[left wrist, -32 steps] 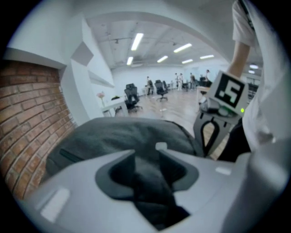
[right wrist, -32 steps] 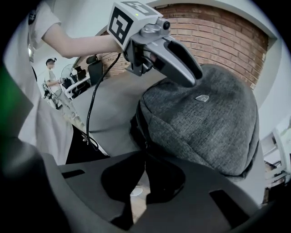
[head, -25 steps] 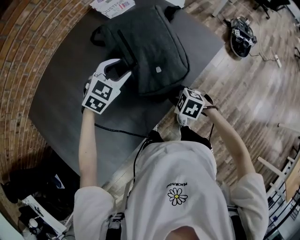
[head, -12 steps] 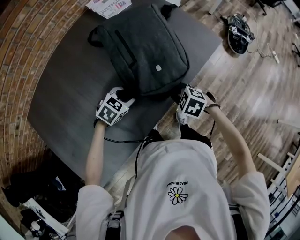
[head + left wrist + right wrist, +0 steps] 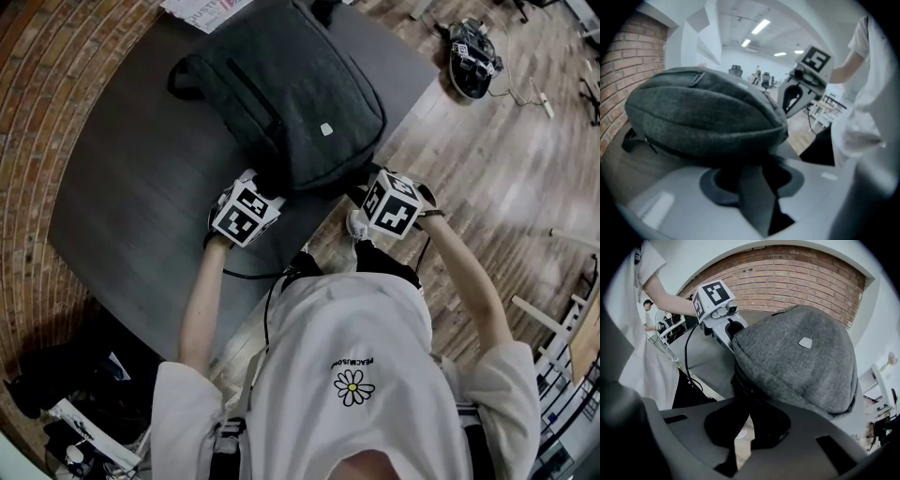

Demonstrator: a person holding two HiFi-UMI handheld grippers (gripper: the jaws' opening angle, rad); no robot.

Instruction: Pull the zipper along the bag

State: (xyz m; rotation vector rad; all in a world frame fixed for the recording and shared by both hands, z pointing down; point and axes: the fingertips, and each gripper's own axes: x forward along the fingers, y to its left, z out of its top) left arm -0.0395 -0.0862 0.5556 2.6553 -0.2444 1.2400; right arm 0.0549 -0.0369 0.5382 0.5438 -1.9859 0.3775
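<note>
A dark grey fabric bag [image 5: 291, 84] lies on the grey table [image 5: 122, 187], with a small white label [image 5: 326, 128] on top. My left gripper [image 5: 269, 184] reaches in at the bag's near edge; its jaws have just been closing and still stand apart. In the left gripper view the bag [image 5: 703, 117] bulges over the left gripper [image 5: 750, 164], hiding its tips. My right gripper [image 5: 361, 192] is at the bag's near right corner. In the right gripper view, the right gripper [image 5: 743, 390] is shut on a small dark piece there, seemingly the zipper pull.
The table's near edge runs diagonally just below both grippers, with wooden floor [image 5: 487, 169] beyond it. A printed paper [image 5: 202, 11] lies at the far edge behind the bag. A black cable [image 5: 248, 274] trails from the left gripper. A brick wall [image 5: 37, 75] curves along the left.
My left gripper has come down from the bag's left side to its near edge, and its jaws have narrowed. The right gripper has stayed put at the corner.
</note>
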